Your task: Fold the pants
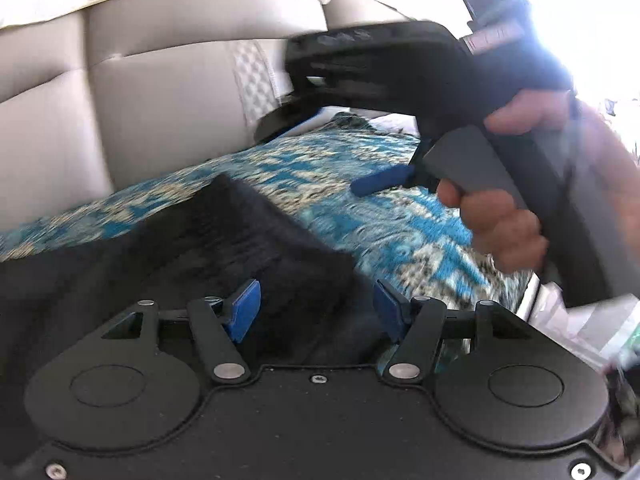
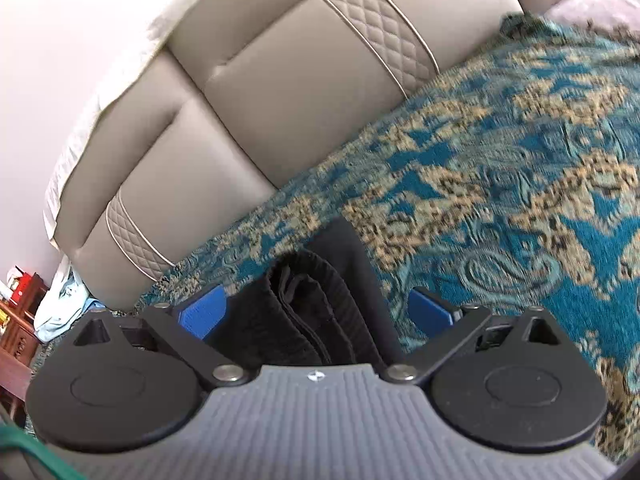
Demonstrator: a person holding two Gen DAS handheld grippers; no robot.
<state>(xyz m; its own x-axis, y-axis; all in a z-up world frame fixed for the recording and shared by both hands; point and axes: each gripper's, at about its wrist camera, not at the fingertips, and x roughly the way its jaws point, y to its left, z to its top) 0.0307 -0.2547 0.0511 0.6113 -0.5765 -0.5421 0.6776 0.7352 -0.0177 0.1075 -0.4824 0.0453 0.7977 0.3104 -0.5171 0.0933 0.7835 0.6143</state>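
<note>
Pants: black pants (image 2: pixel 320 312) lie on the bed, already folded into a compact bundle with several ribbed layers stacked at the end nearest your right claw; in the left wrist view the dark fabric (image 1: pixel 224 248) spreads from the lower left edge of the bedspread toward its middle.
Bed: a teal and tan patterned bedspread (image 2: pixel 500 152) covers it, with a padded beige headboard (image 2: pixel 280 80) along the far edge.
Left claw: your left claw (image 1: pixel 316 312) stands partly open over the fabric, blue pads clear of the cloth, holding nothing.
Right claw: your right claw (image 2: pixel 316 312) is wide open astride the folded end, pads apart from it, gripping nothing.
Right hand: your hand (image 1: pixel 500 232) wraps the handle at the right of the left wrist view.
Progress: judging by the layers, folding looks mostly done; perhaps a final fold or some tidying remains. The fabric is blurred in the left wrist view, so I cannot tell.
</note>
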